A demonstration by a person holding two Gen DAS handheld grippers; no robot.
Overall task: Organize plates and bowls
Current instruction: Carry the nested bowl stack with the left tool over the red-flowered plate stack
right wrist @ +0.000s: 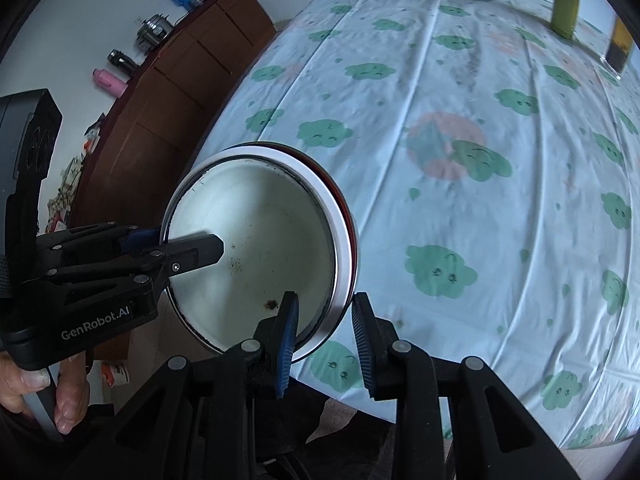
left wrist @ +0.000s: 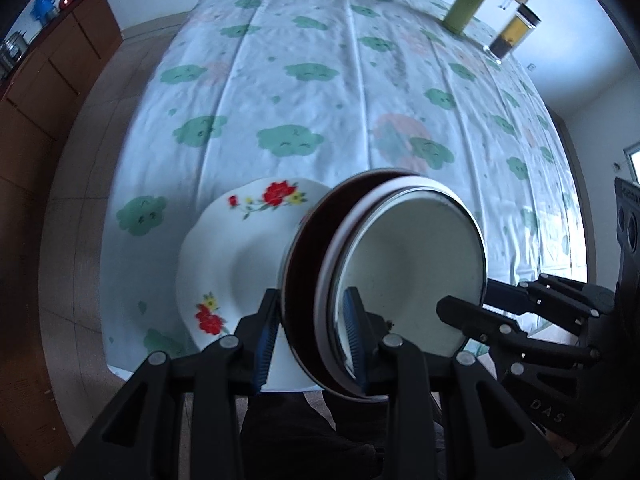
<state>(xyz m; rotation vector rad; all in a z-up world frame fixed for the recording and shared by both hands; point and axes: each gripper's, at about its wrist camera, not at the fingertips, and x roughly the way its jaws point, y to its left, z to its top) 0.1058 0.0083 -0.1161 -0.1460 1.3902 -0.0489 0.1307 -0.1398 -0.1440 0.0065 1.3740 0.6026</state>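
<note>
Two grippers (left wrist: pixel 310 336) (right wrist: pixel 326 336) pinched the rim of stacked bowls (left wrist: pixel 400 264) (tilted up). The flowered plate (left wrist: pixel 224 248) lay alone on the table (left wrist: pixel 320 100), so stacking was not finished.

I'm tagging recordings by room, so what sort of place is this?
Most likely a home dining room or kitchen: a table under a cloud-print tablecloth, a flowered plate on it, and a wooden sideboard along the wall carrying flasks and a kettle.
</note>
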